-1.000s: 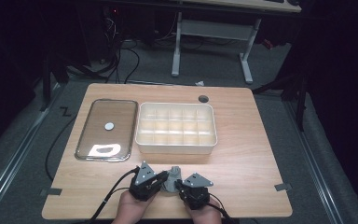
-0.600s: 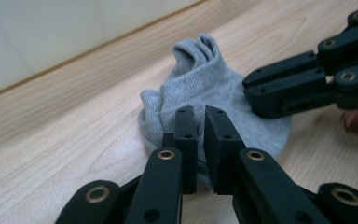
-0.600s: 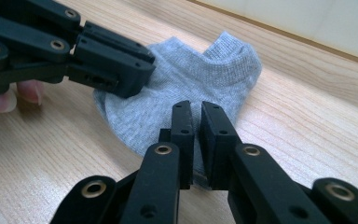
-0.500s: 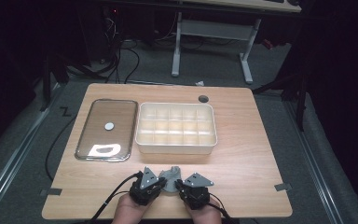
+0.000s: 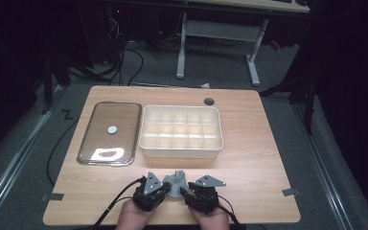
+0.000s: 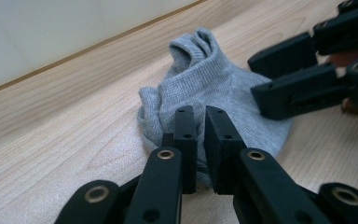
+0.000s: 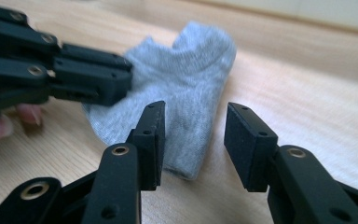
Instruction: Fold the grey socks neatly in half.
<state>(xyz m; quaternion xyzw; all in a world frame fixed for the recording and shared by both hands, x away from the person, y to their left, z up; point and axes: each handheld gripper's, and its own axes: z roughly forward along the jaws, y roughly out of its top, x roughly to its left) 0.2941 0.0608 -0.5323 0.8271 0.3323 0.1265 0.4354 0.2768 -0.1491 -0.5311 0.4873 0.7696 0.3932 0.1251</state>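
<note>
Left gripper view is showing my left gripper pinching the grey sock at the table's near edge, while my right gripper, just opening, is needing a fresh grip.

I'm working in a lab; dark carpet, cables on the floor, a desk frame behind my table.
</note>
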